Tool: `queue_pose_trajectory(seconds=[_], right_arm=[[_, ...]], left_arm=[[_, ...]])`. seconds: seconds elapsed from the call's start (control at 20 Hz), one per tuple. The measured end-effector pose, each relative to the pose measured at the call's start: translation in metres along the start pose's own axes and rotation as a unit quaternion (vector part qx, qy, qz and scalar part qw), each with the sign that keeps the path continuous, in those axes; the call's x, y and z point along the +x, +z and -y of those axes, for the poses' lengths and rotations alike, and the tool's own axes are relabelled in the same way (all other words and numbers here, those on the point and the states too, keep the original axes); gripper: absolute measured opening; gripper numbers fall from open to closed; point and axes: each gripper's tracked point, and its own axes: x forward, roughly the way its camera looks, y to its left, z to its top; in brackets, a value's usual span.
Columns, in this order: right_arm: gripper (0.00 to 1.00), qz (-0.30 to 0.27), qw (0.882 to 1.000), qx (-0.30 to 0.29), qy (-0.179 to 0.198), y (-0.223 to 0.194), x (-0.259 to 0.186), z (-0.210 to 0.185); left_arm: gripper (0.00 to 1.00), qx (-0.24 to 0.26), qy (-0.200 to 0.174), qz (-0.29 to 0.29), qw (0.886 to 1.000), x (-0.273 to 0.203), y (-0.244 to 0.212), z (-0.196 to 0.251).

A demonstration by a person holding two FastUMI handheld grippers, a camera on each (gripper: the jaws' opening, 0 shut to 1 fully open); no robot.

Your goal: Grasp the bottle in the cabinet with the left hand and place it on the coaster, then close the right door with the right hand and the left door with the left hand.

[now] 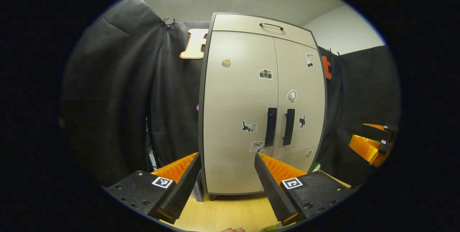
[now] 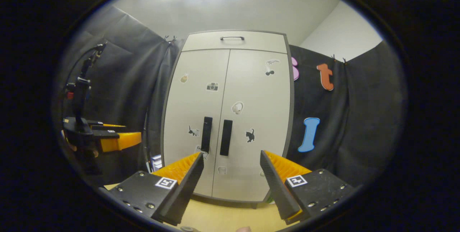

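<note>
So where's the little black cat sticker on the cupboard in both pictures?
Left gripper view: the black cat sticker sits on the right door, just right of the two dark handles, right of centre.
Right gripper view: the black cat sticker is on the right door, near the middle.
Shared landmark: the camera sticker on the left door.

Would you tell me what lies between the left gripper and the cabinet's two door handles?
In the left gripper view, only bare wooden tabletop and the shut door fronts separate the open left gripper from the cabinet handles.
</note>
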Motion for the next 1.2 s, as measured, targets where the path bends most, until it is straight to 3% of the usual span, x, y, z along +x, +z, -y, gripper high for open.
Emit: queue_pose_trajectory(seconds=[0.2,0.35,0.4,1.2], right_arm=[[0.95,0.011,1.000,0.008,-0.010,0.005,-0.009,0.014],[0.92,0.015,1.000,0.011,-0.015,0.006,-0.017,0.026],[0.95,0.015,1.000,0.009,-0.017,0.006,-0.019,0.031],[0.93,0.023,0.999,0.017,-0.035,-0.007,-0.030,0.094]], left_arm=[[0.94,-0.013,-0.012,-0.001,1.000,0.004,0.002,0.023],[0.94,-0.017,-0.025,0.010,0.999,0.010,0.012,0.041],[0.94,-0.014,-0.029,0.011,0.999,0.012,0.012,0.048],[0.94,0.013,-0.039,0.006,0.999,0.034,0.008,0.113]])
